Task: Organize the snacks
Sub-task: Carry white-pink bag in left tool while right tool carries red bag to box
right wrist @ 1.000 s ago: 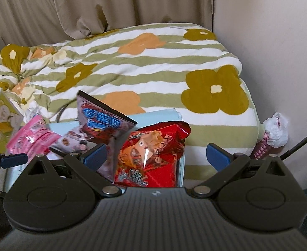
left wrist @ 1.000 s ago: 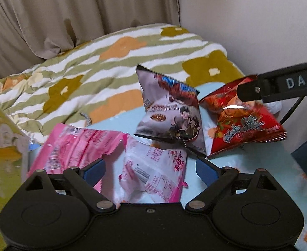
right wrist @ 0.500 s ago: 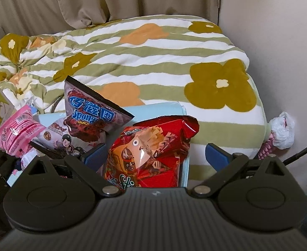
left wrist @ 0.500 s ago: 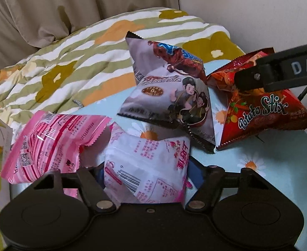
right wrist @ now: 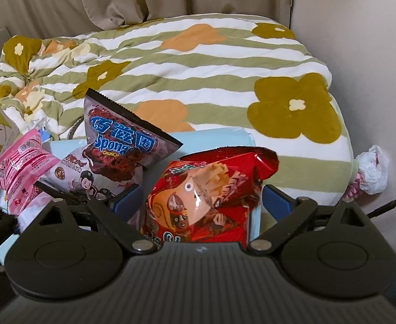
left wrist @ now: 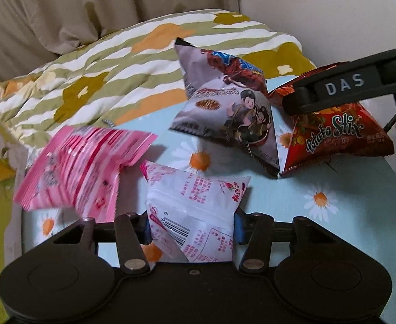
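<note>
- White-and-pink pouch (left wrist: 195, 213) sits clamped between the left gripper's (left wrist: 192, 229) blue pads at 6 o'clock; pink packet (left wrist: 82, 167) at 9, grey bag (left wrist: 230, 108) at 1.
- Red chip bag (right wrist: 208, 194) lies between the right gripper's (right wrist: 200, 202) wide-spread pads, untouched, on the blue daisy tabletop (left wrist: 333, 216).

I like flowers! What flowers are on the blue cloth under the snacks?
White daisies with orange middles on the light blue cloth, clearest in the left wrist view.

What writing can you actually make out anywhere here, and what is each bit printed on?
"DAS": white letters on the black arm of the right gripper.
"Potato Stix": red snack bag.
"Sponge" and "CRUNCH", with large Chinese characters above: grey-purple snack bag.
White-and-pink packet held in the left gripper: barcode and pink Chinese print, too small to read.
Pink packet: blurred, unreadable.
</note>
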Available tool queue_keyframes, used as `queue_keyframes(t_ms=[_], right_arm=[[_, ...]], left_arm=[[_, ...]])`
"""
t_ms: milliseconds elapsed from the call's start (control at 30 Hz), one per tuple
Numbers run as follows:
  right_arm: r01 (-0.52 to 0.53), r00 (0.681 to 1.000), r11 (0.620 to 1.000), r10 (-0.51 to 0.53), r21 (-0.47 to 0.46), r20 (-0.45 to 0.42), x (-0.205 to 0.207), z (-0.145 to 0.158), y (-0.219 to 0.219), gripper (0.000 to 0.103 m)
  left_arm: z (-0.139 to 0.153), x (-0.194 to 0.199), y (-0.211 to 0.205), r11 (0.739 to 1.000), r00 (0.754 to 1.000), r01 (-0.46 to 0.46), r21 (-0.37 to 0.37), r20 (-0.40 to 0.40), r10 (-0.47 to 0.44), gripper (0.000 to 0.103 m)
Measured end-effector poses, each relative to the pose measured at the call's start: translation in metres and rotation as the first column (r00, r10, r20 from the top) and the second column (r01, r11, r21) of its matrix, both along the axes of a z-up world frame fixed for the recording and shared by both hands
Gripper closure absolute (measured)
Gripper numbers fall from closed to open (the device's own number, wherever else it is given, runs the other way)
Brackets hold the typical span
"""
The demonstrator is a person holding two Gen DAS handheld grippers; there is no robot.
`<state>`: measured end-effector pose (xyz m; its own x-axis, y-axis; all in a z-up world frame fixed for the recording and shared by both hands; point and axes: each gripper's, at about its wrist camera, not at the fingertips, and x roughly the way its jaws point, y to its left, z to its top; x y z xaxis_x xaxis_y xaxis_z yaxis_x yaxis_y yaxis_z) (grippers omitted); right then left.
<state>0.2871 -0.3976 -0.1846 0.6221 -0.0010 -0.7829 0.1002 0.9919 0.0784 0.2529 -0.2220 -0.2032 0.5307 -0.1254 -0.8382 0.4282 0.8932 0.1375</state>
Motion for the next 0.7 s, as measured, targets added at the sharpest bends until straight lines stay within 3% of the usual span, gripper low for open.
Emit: queue_keyframes(t_ms=[200,500,700], right_arm=[[-0.005,1.000,1.000,0.004,-0.022,-0.010,0.003,-0.004,0.005,0.000],[-0.047,0.999,0.993,0.046,-0.105,-0.012,0.001,-0.010,0.018,0.020],[-0.028,1.000,0.996,0.029,-0.089,0.012,-0.011,0.000,0.020,0.030]], left_arm=[[0.005,-0.011,0.014,0.999,0.999,-0.052,-0.015,-0.008,0.052,0.047],[0.011,-0.017,0.024,0.998,0.998,-0.062,-0.029,-0.002,0.062,0.047],[0.022,-0.023,0.026,0.997,0.998,-0.053,-0.048,0.023,0.054,0.047]])
